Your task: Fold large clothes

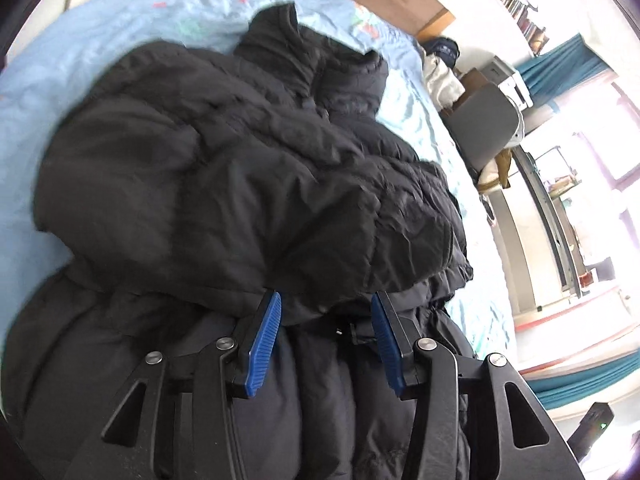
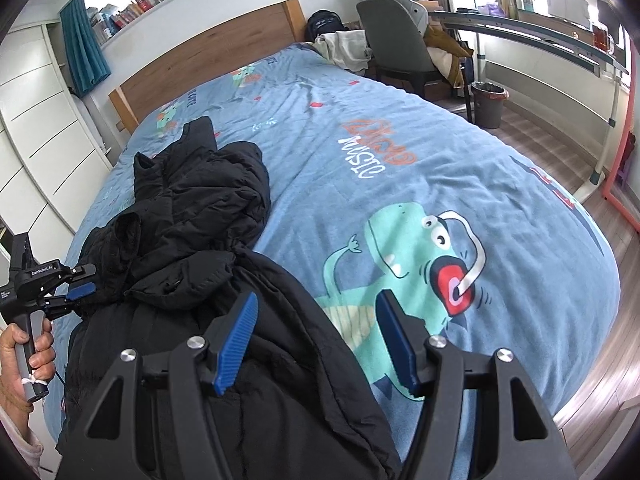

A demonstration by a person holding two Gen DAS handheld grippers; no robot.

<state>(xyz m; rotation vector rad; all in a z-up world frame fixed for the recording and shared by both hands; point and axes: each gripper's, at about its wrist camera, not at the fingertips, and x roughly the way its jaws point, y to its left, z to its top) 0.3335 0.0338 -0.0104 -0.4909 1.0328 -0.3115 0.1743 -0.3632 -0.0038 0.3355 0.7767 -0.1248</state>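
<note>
A black puffer jacket [image 2: 208,240] lies bunched on the left side of the blue bedspread [image 2: 400,152], its upper part folded over the lower part. In the left wrist view the jacket [image 1: 240,168] fills most of the frame. My left gripper [image 1: 325,312] is open just above the jacket, its blue pads at the edge of the folded layer; it also shows at the left edge of the right wrist view [image 2: 74,300]. My right gripper [image 2: 316,312] is open and empty above the jacket's right edge, over the dinosaur print.
A wooden headboard [image 2: 208,56] stands at the far end. A grey chair [image 2: 392,40] with clothes, a bin [image 2: 488,104] and a long desk [image 2: 540,36] are beyond the bed's right side. White wardrobes [image 2: 36,120] line the left.
</note>
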